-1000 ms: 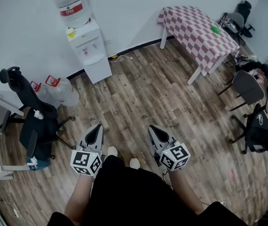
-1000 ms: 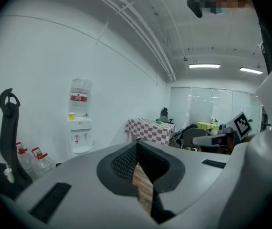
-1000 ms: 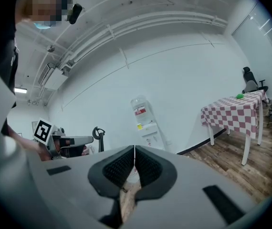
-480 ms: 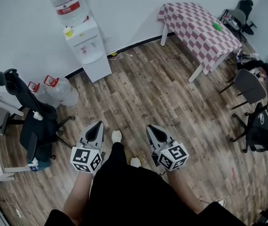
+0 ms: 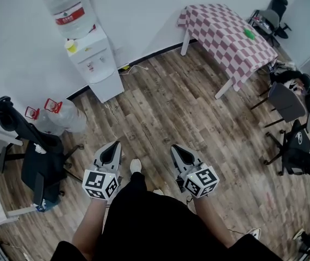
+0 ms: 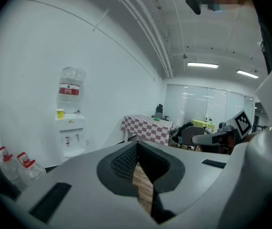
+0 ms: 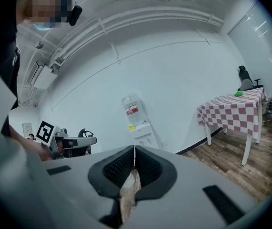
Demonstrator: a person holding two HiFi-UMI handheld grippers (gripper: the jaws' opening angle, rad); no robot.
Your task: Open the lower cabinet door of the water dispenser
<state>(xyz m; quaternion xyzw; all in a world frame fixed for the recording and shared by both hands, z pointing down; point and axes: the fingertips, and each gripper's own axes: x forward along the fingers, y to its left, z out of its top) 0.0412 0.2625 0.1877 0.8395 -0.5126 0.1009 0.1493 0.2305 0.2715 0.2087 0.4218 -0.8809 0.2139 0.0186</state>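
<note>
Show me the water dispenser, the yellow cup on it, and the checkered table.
water dispenser (image 5: 107, 85), head view, on its white lower cabinet.
yellow cup (image 5: 70, 46), head view, on the cup's top.
checkered table (image 5: 228, 34), head view, on the middle of the cloth-covered top.

Wood-plank floor (image 5: 171, 113) bears water dispenser (image 5: 98, 65), checkered table (image 5: 228, 34), black chair (image 5: 38, 159), spare bottles (image 5: 67, 118).

the room is evenly and brightly lit; two ceiling strip lights (image 6: 203, 65) are glowing at the upper right of the left gripper view. only faint, soft shadows are cast on the wood floor (image 5: 160, 113). both gripper views are bent by fisheye distortion with black corners, and the left tongs (image 6: 137, 144) and right tongs (image 7: 134, 149) are rendered soft up close.
</note>
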